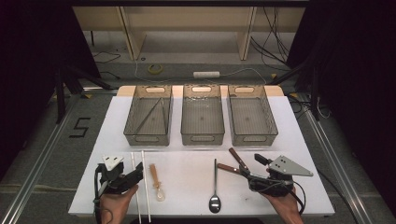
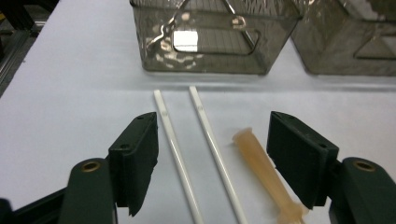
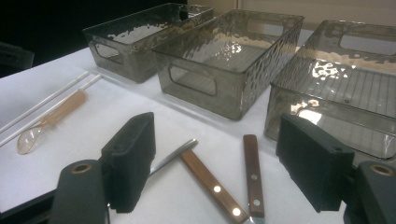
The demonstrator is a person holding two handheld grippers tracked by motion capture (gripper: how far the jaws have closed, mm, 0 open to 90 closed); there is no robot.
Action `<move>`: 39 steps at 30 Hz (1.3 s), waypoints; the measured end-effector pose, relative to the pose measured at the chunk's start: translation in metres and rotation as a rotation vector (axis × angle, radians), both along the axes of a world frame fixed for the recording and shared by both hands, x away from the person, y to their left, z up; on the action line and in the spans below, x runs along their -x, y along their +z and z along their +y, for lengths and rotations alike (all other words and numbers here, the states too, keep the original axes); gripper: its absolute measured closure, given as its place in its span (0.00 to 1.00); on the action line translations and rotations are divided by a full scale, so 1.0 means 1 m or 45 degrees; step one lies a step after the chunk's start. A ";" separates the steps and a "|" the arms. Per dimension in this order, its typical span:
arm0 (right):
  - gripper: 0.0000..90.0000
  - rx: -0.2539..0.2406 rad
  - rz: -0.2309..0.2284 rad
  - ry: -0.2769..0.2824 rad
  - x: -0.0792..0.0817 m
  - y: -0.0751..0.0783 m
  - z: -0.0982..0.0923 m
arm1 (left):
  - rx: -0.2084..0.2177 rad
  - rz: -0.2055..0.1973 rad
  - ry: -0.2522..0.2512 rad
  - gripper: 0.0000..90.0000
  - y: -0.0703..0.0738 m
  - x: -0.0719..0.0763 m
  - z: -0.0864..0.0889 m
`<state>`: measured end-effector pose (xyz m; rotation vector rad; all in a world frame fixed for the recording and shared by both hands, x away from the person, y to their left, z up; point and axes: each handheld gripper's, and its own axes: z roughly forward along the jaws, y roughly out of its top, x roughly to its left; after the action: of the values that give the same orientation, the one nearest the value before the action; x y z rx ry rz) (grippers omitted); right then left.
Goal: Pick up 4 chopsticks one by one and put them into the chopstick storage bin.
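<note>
Two white chopsticks [image 1: 141, 184] lie side by side at the table's front left, with an amber plastic spoon [image 1: 157, 183] just right of them. My left gripper [image 1: 134, 175] hovers low over them, open; in the left gripper view the chopsticks [image 2: 205, 144] and the spoon's handle [image 2: 264, 170] lie between its jaws [image 2: 212, 156], untouched. A metal spoon [image 1: 215, 189] lies at front centre. Two wood-handled knives [image 1: 236, 163] lie at the right. My right gripper [image 1: 252, 168] stands open over the knife handles [image 3: 212, 184], gripping nothing.
Three grey translucent bins stand in a row at the back: the left bin [image 1: 130, 122] holds metal tongs [image 1: 152, 114], the middle bin [image 1: 184, 122] and the right bin [image 1: 273, 122] look bare inside. The white table's front edge [image 1: 187, 213] lies close to my hands.
</note>
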<state>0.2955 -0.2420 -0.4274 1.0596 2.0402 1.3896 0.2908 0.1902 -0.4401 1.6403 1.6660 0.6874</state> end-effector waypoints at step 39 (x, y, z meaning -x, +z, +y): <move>0.33 0.002 -0.003 0.010 0.000 0.000 0.001 | -0.020 -0.004 0.203 0.60 -0.060 0.041 -0.014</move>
<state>0.2952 -0.2415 -0.4273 1.0495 2.0454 1.3928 0.2500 0.1762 -0.5001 1.5274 1.8074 0.7827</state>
